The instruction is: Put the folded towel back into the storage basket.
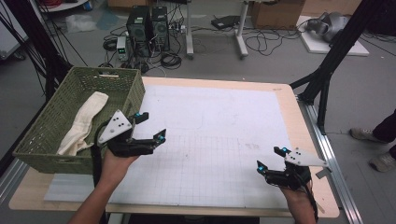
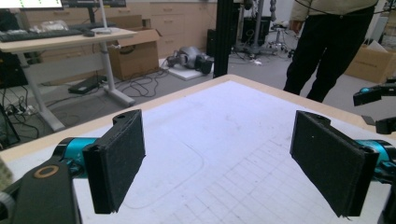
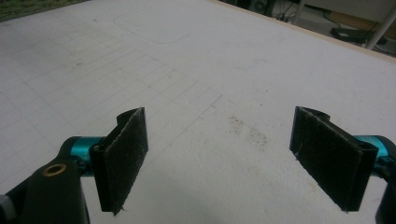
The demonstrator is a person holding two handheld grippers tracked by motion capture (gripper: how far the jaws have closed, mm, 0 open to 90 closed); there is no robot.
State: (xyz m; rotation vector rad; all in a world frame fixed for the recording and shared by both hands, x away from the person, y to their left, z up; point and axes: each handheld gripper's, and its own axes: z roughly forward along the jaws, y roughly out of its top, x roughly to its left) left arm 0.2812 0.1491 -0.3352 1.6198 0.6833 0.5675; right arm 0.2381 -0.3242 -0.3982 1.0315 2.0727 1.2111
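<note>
Left gripper [image 1: 149,126]: jaws spread, empty, beside our green wicker basket [image 1: 44,135].
Right gripper [image 1: 272,158]: jaws apart, holding nothing.
Cream cloth [image 1: 84,122]: inside basket.
Risk: we judge left jaw could catch the basket wall.

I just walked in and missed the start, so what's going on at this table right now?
A person holds a two-jaw gripper in each hand above a white gridded mat. The left gripper hovers beside a green wicker basket with a cream cloth lying inside it. The right gripper sits near the mat's front right corner. Both grippers are open and hold nothing.
</note>
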